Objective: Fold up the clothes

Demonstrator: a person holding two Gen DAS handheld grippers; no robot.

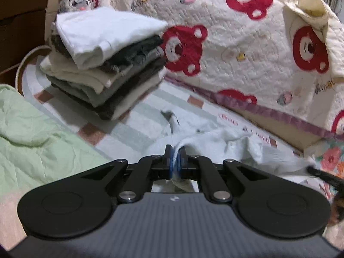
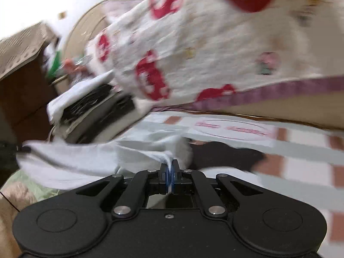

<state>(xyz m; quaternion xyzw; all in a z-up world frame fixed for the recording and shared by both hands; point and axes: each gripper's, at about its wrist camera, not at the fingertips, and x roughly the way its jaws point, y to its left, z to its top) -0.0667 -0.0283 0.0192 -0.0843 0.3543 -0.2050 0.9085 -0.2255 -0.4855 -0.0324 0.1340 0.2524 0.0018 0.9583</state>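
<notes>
The left gripper, black w/ blue pads, is clamped tight on a pinched edge of the pale white soft-knit garment; the cloth runs up out of the jaws and spreads forward and to the right over the bed. The right gripper is likewise closed on a fold of the same white garment, which stretches away to the left in that view, held taut between the two grips, lifted a bit off the surface (its shadow shows dark on the sheet beyond the right gripper).

Surface: a bed sheet w/ pale grey-green stripes and small terracotta squares, some red printed lettering on it. Near the left gripper's left side lies a crumpled light-green cloth.

Beyond the garment, further back on the sheet, stands a stack of folded clothes in white, dark grey, cream and brown layers, top piece white; it sits well apart from the grippers. Right behind and beside the stack rises a cream quilted blanket w/ red bear faces and a mauve border, draped over something and walling off the far side. A brown wooden cabinet stands at the far left of the right-wrist view. That view is motion-blurred, so finer detail can't be told.
</notes>
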